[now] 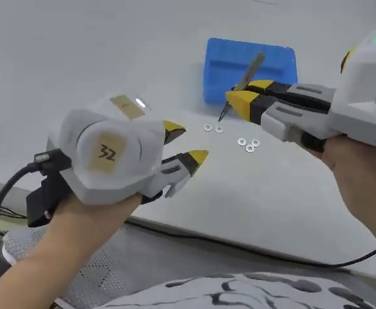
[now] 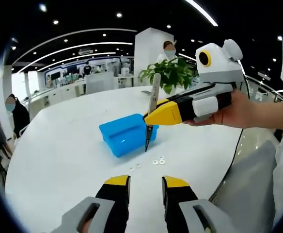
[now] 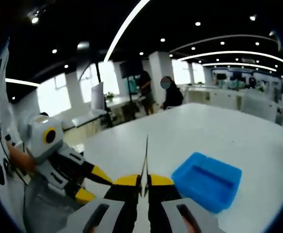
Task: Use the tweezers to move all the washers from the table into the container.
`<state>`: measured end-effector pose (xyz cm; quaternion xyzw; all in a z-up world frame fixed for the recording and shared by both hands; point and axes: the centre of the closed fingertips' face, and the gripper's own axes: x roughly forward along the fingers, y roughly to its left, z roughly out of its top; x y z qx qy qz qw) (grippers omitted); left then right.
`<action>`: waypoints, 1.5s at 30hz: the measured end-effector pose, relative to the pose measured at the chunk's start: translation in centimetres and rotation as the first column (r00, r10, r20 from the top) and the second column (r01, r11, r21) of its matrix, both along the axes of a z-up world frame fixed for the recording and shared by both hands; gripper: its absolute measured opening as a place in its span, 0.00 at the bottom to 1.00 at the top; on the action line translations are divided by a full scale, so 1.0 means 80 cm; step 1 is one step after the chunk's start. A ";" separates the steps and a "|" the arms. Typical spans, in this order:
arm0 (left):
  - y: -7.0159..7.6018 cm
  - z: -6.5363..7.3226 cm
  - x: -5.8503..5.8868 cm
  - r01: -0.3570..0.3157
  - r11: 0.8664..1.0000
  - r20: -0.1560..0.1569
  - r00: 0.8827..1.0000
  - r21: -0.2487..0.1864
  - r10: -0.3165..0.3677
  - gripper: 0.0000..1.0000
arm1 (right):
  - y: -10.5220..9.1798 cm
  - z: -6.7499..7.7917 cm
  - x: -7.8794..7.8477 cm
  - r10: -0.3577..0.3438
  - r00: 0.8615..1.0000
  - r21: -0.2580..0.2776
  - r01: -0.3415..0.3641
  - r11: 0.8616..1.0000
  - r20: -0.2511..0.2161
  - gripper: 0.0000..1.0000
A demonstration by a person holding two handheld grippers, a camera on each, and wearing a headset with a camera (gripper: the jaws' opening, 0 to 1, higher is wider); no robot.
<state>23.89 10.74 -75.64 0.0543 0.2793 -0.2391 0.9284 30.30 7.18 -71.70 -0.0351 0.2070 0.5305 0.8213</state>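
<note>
Washers [image 1: 241, 141] lie scattered on the white table [image 1: 111, 58], just in front of the blue container [image 1: 278, 64]. In the head view, the right gripper [image 1: 241, 96] has its jaws clamped on the tweezers [image 1: 247, 76], tips pointing down near the washers. The left gripper [image 1: 187, 143] has its jaws parted and empty. In the left gripper view, the washers [image 2: 158, 160] sit between its own parted jaws and the container [image 2: 124, 138]. In the right gripper view, the jaws pinch the tweezers [image 3: 145, 155], and the container [image 3: 207, 180] lies to the right.
</note>
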 end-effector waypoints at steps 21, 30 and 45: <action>0.028 -0.014 0.016 -0.029 1.000 -0.045 0.999 0.000 0.029 0.32 | 0.004 -0.073 0.041 -0.020 0.999 -0.105 0.017 0.994 -0.028 0.01; -0.010 -0.036 0.073 0.093 0.995 -0.041 0.995 0.018 -0.092 0.27 | 0.005 -0.041 0.011 0.083 0.990 -0.034 -0.087 0.996 -0.115 0.01; -0.060 -0.027 0.069 0.371 0.922 0.056 0.924 0.115 -0.379 0.00 | 0.004 -0.012 -0.024 0.205 0.976 -0.103 -0.212 0.972 -0.080 0.01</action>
